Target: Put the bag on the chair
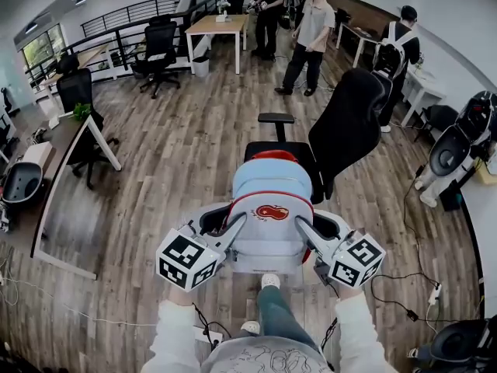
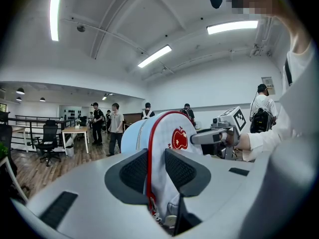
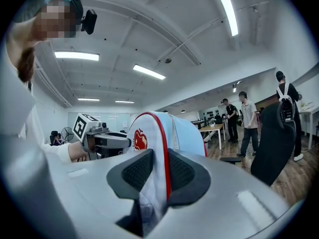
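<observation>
A light-blue and white backpack [image 1: 270, 200] with red trim and a red apple logo hangs upright between my two grippers, just in front of the black office chair [image 1: 345, 127]. The left gripper [image 1: 237, 228] is shut on the bag's left edge. The right gripper [image 1: 304, 228] is shut on its right edge. In the left gripper view, the bag [image 2: 167, 143] sits pinched between the dark pads, with the right gripper [image 2: 215, 136] beyond it. The right gripper view shows the bag [image 3: 162, 133] clamped the same way, and the chair back [image 3: 274, 143] stands at the right. The bag hides most of the chair's seat.
Several people [image 1: 311, 33] stand near desks [image 1: 219, 26] at the back. Other black chairs [image 1: 159, 53] and a long desk [image 1: 74, 150] are at the left. Cables and a power strip [image 1: 431, 295] lie on the wood floor at the right. My foot [image 1: 269, 280] is below the bag.
</observation>
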